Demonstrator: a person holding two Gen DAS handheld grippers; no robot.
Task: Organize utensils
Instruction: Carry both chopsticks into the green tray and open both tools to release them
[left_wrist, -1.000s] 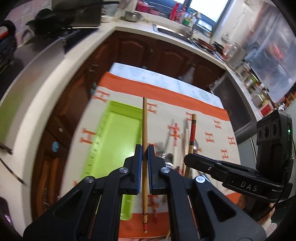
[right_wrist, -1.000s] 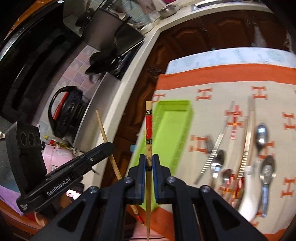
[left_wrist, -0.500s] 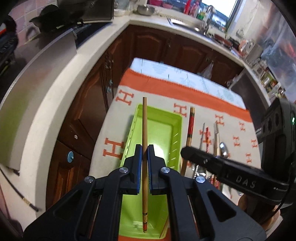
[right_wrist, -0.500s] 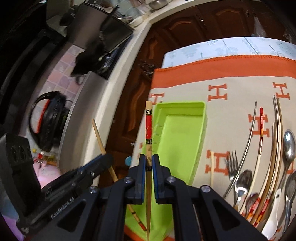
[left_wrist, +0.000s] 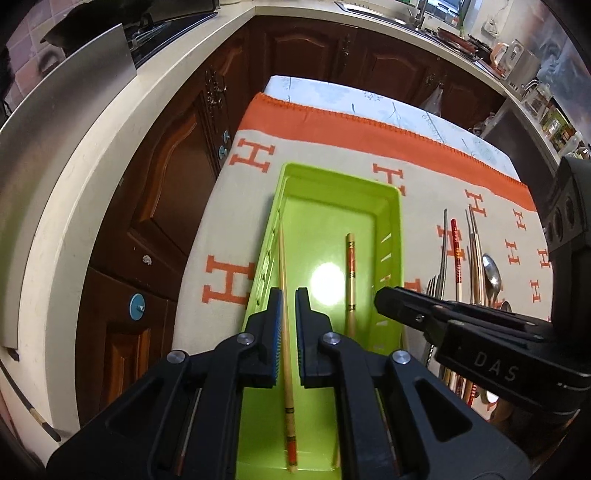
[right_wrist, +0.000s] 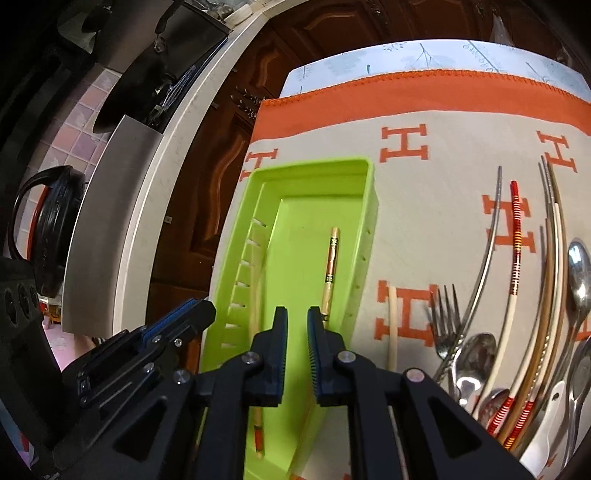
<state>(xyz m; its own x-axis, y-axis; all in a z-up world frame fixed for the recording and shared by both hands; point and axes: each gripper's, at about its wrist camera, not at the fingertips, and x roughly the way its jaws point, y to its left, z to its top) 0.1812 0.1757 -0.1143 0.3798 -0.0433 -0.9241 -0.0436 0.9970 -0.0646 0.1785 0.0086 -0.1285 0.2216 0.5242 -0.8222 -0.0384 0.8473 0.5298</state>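
Both grippers hung over the green tray (left_wrist: 393, 206), jaws slightly parted, gripping nothing. Left gripper (left_wrist: 289, 295) straddled one bamboo chopstick (left_wrist: 284, 332); the second chopstick (right_wrist: 330, 273) lay just right of the right gripper (right_wrist: 297, 314), both chopsticks inside the tray

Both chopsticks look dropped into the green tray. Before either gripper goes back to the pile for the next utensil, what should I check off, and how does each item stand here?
1. Left gripper released: ok, jaws apart, plain chopstick lying loose between them.
2. Right gripper empty: ok, jaws apart, nothing between them.
3. Red-banded chopstick inside the green tray: ok, lying on the floor of the tray.
4. Plain chopstick fully inside the tray: cannot tell, its near end sits close to the tray's near edge.
5. Chopsticks parallel: ok, roughly, both along the tray's length.
6. Remaining utensils reachable: ok, piled on the cloth right of the tray.
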